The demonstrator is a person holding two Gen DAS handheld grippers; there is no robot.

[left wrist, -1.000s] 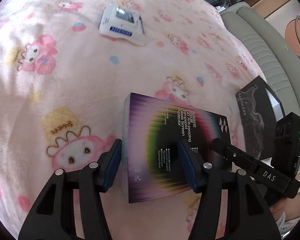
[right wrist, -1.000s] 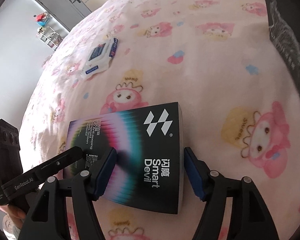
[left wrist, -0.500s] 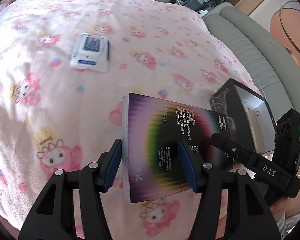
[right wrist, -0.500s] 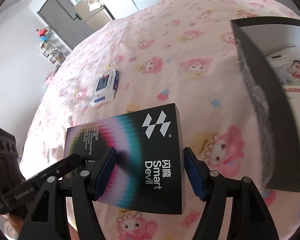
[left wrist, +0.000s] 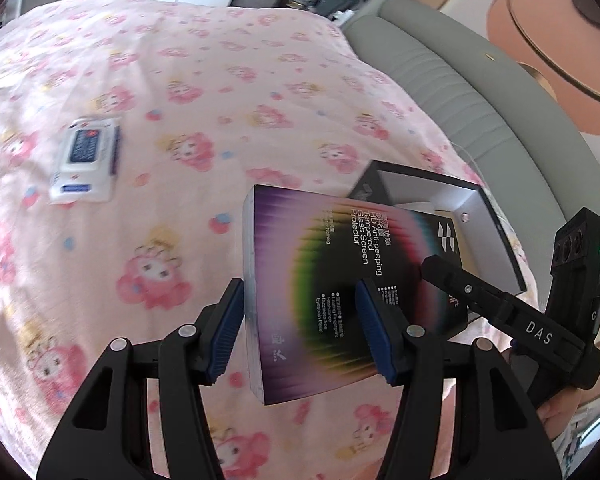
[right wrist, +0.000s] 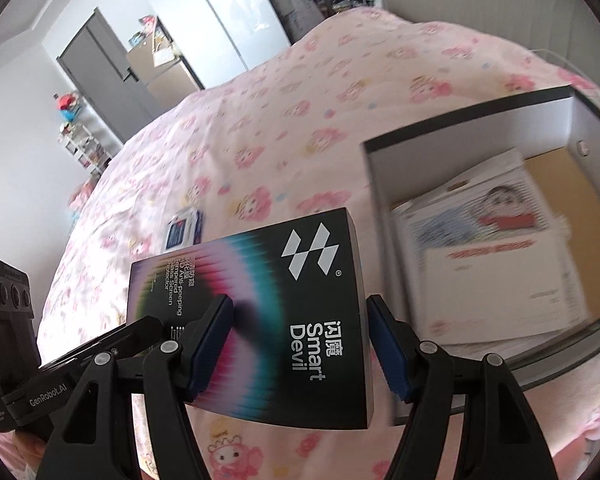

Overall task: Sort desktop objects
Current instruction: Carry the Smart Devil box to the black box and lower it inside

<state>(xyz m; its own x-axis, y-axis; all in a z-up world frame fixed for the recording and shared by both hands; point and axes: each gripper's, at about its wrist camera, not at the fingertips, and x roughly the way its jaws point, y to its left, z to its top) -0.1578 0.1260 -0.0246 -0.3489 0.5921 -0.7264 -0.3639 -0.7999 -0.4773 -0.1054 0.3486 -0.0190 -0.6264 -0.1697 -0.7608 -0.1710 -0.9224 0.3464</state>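
Note:
A flat black box with rainbow print, a screen protector box (left wrist: 340, 280), is held in the air above the pink bed by both grippers. My left gripper (left wrist: 300, 320) is shut on one end of it. My right gripper (right wrist: 300, 340) is shut on the other end (right wrist: 284, 300), the end marked "Smart Devil". A black open storage box (right wrist: 480, 240) lies to the right, with a white cartoon-printed packet (right wrist: 488, 248) inside; the storage box also shows behind the held box in the left wrist view (left wrist: 440, 200).
A white and blue pack (left wrist: 86, 164) lies on the pink cartoon blanket (left wrist: 200, 80) at the left; it shows in the right wrist view (right wrist: 184, 230) too. A grey padded headboard (left wrist: 460, 92) runs along the far right. Grey doors and shelves stand beyond the bed.
Both grippers have lifted the screen protector box higher off the blanket and carried it toward the open storage box, whose inside now shows.

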